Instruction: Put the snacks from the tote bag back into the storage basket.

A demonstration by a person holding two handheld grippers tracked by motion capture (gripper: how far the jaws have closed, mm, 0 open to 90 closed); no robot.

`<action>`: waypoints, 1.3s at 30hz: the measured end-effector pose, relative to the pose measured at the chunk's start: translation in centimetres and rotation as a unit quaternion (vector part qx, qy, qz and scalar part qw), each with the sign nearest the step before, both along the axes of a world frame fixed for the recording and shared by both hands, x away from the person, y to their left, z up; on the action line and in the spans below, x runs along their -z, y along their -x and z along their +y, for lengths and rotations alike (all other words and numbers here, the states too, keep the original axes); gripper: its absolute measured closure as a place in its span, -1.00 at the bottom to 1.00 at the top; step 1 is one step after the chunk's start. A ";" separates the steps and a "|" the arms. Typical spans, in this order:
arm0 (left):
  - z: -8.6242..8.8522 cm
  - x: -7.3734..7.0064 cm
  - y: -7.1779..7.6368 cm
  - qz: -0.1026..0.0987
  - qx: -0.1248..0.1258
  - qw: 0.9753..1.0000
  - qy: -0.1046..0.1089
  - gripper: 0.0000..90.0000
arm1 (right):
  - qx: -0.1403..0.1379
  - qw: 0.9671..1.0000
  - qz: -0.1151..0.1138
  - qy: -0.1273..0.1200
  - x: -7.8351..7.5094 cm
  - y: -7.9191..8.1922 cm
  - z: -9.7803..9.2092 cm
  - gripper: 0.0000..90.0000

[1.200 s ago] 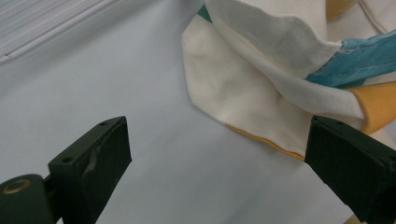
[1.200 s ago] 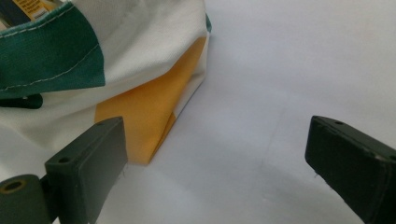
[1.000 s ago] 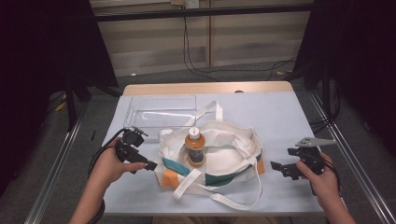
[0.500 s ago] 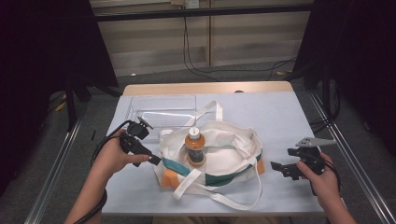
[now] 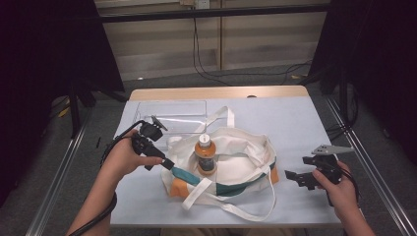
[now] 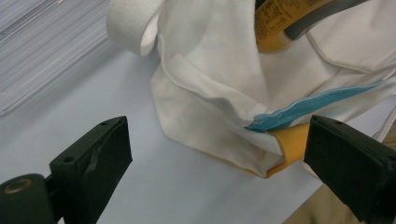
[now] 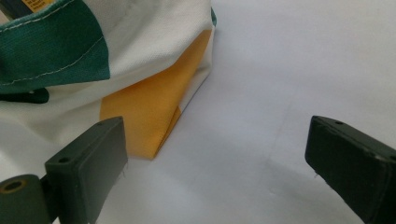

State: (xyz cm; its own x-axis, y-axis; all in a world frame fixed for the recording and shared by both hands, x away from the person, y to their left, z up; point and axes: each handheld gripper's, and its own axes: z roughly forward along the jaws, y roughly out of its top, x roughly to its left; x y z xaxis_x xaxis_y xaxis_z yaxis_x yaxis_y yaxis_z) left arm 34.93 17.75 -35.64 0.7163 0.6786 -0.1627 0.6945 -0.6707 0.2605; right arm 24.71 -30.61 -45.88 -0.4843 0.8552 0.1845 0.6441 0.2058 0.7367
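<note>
**Flanking a slumped tote with both grippers spread**

Lying open near the middle of the pale blue table [image 5: 305,128], the white canvas tote bag with teal and orange panels [image 5: 236,162] holds one thing: a brown bottle with an orange cap and orange label [image 5: 204,153], standing upright in the bag's mouth with its cap toward the ceiling. The bag's long axis runs across the table from the person's left to right, its mouth facing up and its white straps [image 5: 223,117] trailing toward the far and near edges. Just beyond the bag's far left corner sits a clear plastic tray [image 5: 172,112]; I cannot tell whether anything lies in it.

The left gripper [image 5: 167,163] sits at the bag's left end, its black jaws wide apart and grasping nothing; in the left gripper view [image 6: 217,158] the bag's orange corner and teal trim lie between the jaws, nearer the right one. The right gripper [image 5: 295,178] rests just off the bag's right end, jaws likewise released; in the right gripper view [image 7: 217,158] the orange corner lies beside one jaw, with bare table between the two.
</note>
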 end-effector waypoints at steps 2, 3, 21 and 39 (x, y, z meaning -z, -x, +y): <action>-0.4 -0.1 -0.1 0.000 0.003 1.000 -0.001 -0.84 | -0.001 1.000 0.003 -0.002 0.0 0.0 0.0 -0.89; -0.6 -0.1 -0.1 -0.001 0.005 1.000 0.000 -0.84 | -0.002 1.000 0.001 -0.003 0.0 0.0 0.0 -0.89; -3.2 -0.9 -0.6 0.000 0.034 0.999 -0.003 -0.83 | -0.003 1.000 0.000 -0.005 -0.1 0.0 0.0 -0.89; -5.2 -1.0 -0.9 0.003 0.044 0.999 -0.001 -0.82 | -0.004 1.000 0.003 -0.007 -0.1 0.0 0.1 -0.89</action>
